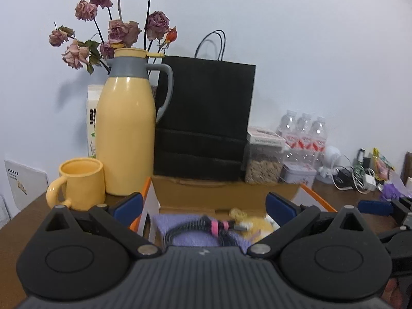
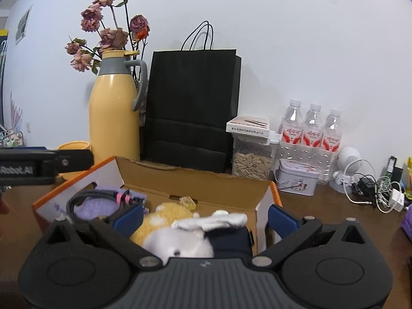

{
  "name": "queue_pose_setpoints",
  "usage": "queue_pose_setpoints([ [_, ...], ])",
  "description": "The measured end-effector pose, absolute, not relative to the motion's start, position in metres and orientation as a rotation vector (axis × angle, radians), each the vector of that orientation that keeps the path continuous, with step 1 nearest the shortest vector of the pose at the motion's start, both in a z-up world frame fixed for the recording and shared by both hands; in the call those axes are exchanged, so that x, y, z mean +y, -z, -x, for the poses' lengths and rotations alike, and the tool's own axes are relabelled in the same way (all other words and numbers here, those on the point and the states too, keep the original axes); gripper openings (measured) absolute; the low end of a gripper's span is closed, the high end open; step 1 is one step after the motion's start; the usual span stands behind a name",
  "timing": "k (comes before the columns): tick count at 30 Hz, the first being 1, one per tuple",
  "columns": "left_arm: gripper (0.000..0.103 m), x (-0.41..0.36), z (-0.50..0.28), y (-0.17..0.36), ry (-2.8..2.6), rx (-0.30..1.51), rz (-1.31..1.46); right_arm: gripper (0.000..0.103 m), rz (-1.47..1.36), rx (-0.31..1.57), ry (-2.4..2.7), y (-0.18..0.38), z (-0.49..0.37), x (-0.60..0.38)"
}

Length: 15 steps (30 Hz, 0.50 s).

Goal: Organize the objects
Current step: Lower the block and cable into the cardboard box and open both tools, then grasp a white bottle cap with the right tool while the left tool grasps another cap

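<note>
Both the left tongs (image 1: pixel 203 206) and right tongs (image 2: pixel 204 217) stand apart, empty, over the open orange-edged cardboard box (image 2: pixel 206 182); the white plush toy (image 2: pixel 180 242) inside is half hidden.

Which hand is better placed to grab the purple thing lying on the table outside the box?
Probably right: the purple item lies beside the right tongs, which are open and empty.
</note>
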State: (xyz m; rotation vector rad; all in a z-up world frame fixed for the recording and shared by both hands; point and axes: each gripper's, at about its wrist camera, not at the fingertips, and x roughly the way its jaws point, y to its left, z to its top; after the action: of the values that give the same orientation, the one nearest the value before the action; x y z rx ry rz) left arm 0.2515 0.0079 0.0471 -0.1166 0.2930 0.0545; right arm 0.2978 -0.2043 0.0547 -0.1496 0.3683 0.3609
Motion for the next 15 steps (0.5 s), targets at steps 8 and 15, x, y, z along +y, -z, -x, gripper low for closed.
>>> queue_pose_setpoints([
  [8, 0.103, 0.012, -0.209, -0.025, -0.043, 0.333, 0.123, 0.103, 0.145, 0.396, -0.384, -0.037, -0.258, -0.222],
  [15, 0.103, 0.015, -0.185, 0.002, -0.030, 0.439, 0.101, 0.103, 0.166, 0.451, -0.408, -0.014, -0.220, -0.227],
])
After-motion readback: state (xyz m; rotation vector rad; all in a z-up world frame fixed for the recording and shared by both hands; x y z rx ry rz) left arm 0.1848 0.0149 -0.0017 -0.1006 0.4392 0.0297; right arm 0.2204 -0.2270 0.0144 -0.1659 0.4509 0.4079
